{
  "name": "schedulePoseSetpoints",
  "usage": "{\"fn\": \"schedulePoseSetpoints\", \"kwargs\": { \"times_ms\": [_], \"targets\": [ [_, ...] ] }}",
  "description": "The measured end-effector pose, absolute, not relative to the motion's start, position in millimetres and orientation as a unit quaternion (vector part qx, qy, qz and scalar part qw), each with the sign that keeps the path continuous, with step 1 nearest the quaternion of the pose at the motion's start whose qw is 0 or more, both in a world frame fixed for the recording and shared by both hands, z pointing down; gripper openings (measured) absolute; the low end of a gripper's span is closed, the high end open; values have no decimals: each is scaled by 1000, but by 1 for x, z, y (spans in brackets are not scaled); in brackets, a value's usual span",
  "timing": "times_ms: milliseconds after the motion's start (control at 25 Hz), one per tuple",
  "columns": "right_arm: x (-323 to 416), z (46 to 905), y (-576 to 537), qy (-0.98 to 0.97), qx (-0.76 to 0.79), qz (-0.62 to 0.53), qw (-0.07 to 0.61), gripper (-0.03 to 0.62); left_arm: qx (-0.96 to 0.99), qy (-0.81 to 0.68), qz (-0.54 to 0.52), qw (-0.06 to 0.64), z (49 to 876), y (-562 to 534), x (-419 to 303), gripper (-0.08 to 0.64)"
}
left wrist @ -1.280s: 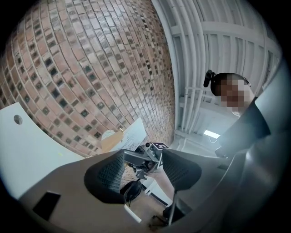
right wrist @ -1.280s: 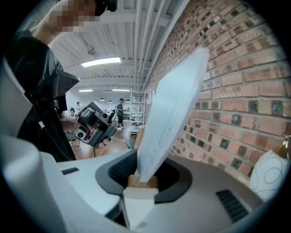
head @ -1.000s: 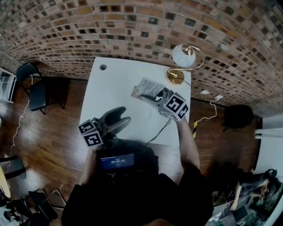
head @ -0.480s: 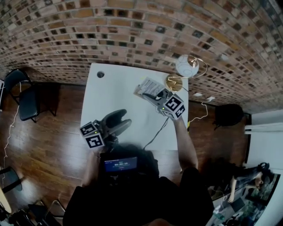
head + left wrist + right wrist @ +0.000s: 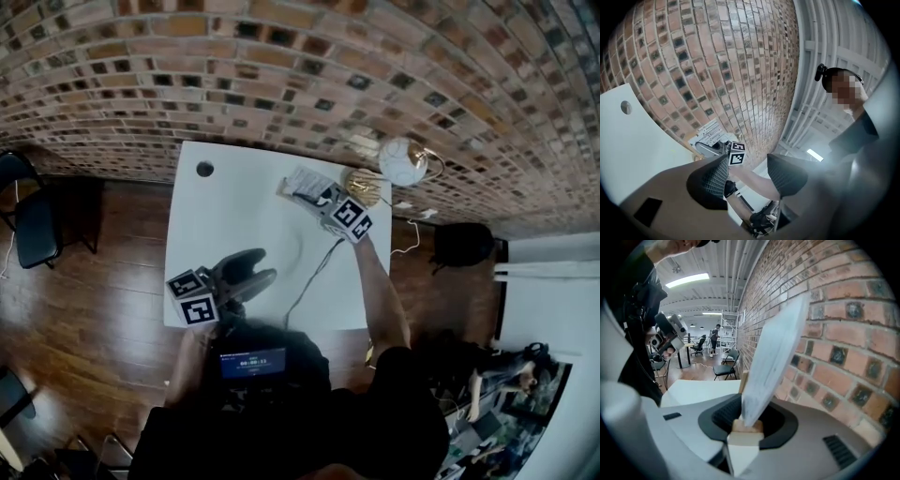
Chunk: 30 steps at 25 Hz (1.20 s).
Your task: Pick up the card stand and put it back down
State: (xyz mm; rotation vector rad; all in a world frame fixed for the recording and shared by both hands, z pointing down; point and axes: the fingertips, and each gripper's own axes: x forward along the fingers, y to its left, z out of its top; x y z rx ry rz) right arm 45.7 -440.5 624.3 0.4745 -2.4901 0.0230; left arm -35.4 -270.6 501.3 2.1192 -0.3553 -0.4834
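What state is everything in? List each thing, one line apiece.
Card stand, clamped in the right hand-held gripper.
Right hand-held gripper, shut on the card stand.
Left hand-held gripper, open, empty.
Lamp, standing at the table's corner.

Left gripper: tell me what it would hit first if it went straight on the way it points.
Most likely the person's right forearm, seen crossing between the open jaws of the left gripper. How far off it is cannot be judged.

The head view looks steeply down on the white rectangular table (image 5: pixel 225 216), while both low gripper views face the brown brick wall (image 5: pixel 693 56) behind it.
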Motion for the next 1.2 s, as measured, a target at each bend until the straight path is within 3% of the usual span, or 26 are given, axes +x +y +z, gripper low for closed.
{"fn": "schedulePoseSetpoints", "kwargs": {
  "times_ms": [680,1200],
  "targets": [
    [31,764,-525,-954,74,17,289,124,818,-251,-142,497,558,-289,-24,255],
    [29,803,-528,-956,59,2,289,126,814,-254,-124,508,569,-290,-8,255]
  ]
}}
